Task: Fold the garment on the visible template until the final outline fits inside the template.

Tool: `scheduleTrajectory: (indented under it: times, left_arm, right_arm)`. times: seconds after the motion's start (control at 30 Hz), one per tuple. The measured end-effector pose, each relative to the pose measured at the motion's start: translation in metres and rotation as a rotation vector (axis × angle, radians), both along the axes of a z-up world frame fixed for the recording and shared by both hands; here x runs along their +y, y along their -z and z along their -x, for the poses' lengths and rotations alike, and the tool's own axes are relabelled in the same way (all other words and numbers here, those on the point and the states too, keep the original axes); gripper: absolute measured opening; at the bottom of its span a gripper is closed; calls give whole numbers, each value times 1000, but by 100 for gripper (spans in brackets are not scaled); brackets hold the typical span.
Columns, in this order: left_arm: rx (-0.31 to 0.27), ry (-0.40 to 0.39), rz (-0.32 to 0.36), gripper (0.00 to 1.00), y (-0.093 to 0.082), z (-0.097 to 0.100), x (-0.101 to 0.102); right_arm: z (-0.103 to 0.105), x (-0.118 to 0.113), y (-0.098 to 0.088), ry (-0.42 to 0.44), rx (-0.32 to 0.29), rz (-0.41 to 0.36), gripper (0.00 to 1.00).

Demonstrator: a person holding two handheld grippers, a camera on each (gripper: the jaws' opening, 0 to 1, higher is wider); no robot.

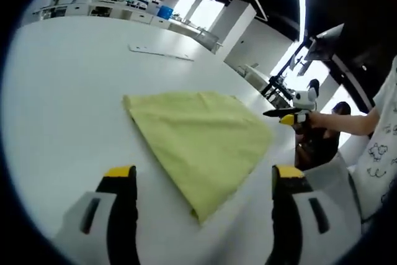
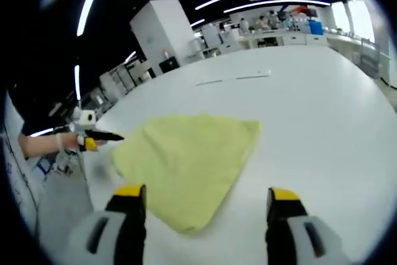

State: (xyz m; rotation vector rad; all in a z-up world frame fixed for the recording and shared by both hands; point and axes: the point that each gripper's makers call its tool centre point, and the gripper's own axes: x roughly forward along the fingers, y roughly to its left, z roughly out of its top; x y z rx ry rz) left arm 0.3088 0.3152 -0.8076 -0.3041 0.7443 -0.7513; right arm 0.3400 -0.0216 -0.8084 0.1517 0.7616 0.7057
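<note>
Two grippers and one garment are in play. In the left gripper view the left gripper [image 1: 203,181] rises from the bottom with its two yellow-tipped jaws spread wide and nothing between them; the nearest corner of the yellow-green garment [image 1: 198,134] lies on the white table [image 1: 62,91] in the gap between the jaws, just ahead of the tips and apart from both. The cloth is folded flat into a roughly triangular shape that widens away from the camera. Beyond its far right corner the right gripper [image 1: 286,116] reaches in from the right, held by a person's hand, its dark tips close to the cloth edge; I cannot tell whether they touch it. In the right gripper view the right gripper [image 2: 207,193] likewise has its jaws parted and empty, with the garment [image 2: 186,162] lying ahead of them, nearer the left jaw. At the left, the left gripper [image 2: 99,136] points at the cloth's edge. Farther back, one thin pale strip [image 2: 234,79] lies on the table, then shelves and benches under ceiling lights.
</note>
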Motion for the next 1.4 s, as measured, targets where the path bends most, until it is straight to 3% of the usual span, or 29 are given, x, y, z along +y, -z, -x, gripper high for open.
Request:
scheduleTrajectory:
  times: [0.2, 0.23, 0.27, 0.37, 0.7, 0.87, 0.97, 1.33, 1.4]
  left_arm:
    - [11, 20, -34, 80, 11, 22, 3]
    - [-28, 33, -35, 77, 10, 21, 3]
    - [2, 22, -36, 75, 12, 25, 5]
    - [4, 12, -35, 69, 13, 28, 7]
    - [-12, 13, -34, 31, 17, 32, 9]
    - [8, 3, -32, 24, 22, 32, 12]
    - [16, 2, -28, 17, 24, 33, 12]
    - [32, 3, -31, 6, 28, 32, 10]
    - [35, 6, -35, 0, 30, 32, 11]
  right_arm:
    - [23, 0, 4, -13, 12, -6, 69]
    - [26, 0, 6, -15, 16, -3, 67]
    - [31, 1, 7, -20, 20, 0, 66]
    - [40, 1, 11, -26, 34, -1, 62]
    - [50, -3, 23, -53, 52, 33, 24]
    - [49, 2, 31, -37, 79, 14, 13]
    - [50, 8, 33, -34, 95, 6, 11]
    - [48, 12, 37, -30, 100, -5, 0]
    - [49, 12, 35, -26, 100, -14, 0]
